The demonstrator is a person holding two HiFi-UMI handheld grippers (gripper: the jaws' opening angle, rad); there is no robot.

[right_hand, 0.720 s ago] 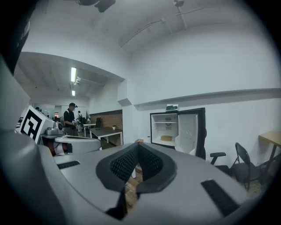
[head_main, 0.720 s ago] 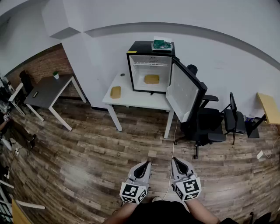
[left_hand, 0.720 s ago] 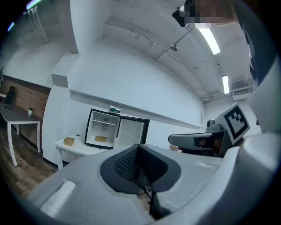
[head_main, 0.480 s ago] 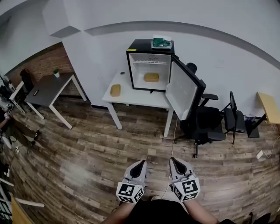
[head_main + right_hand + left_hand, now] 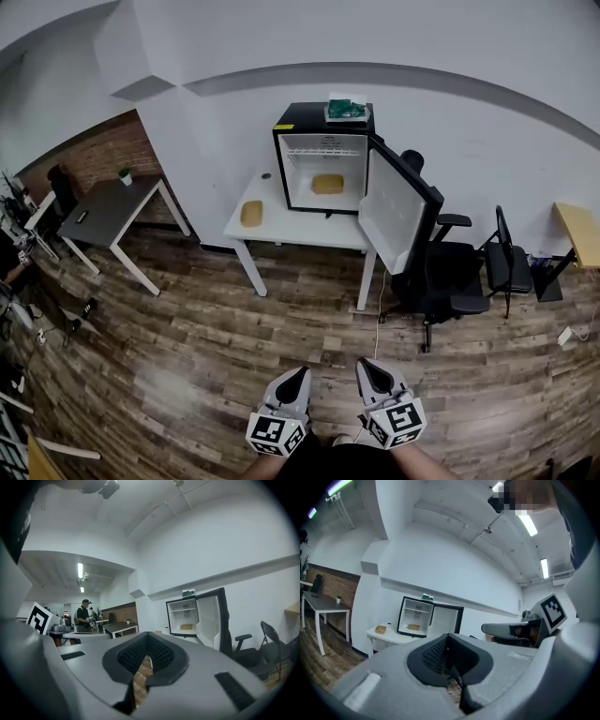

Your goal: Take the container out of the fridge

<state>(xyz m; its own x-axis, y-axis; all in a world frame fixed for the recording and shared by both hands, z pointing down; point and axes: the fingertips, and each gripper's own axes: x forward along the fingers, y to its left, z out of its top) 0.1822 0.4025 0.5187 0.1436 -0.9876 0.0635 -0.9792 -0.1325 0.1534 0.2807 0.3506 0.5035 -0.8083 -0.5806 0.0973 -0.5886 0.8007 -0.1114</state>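
Note:
A black mini fridge stands on a white table against the far wall, its door swung open to the right. A tan container lies on the fridge's floor; it also shows small in the left gripper view, container, and in the right gripper view, container. My left gripper and right gripper hang side by side low over the wood floor, far from the fridge. Both are shut and hold nothing: left gripper, right gripper.
A second tan container sits on the table left of the fridge. A green item lies on the fridge top. Black office chairs stand right of the table, a dark desk at left. A person stands far off.
The whole scene sits slightly lower in the head view than before. Both grippers have stayed shut and side by side, now nearer the bottom edge.

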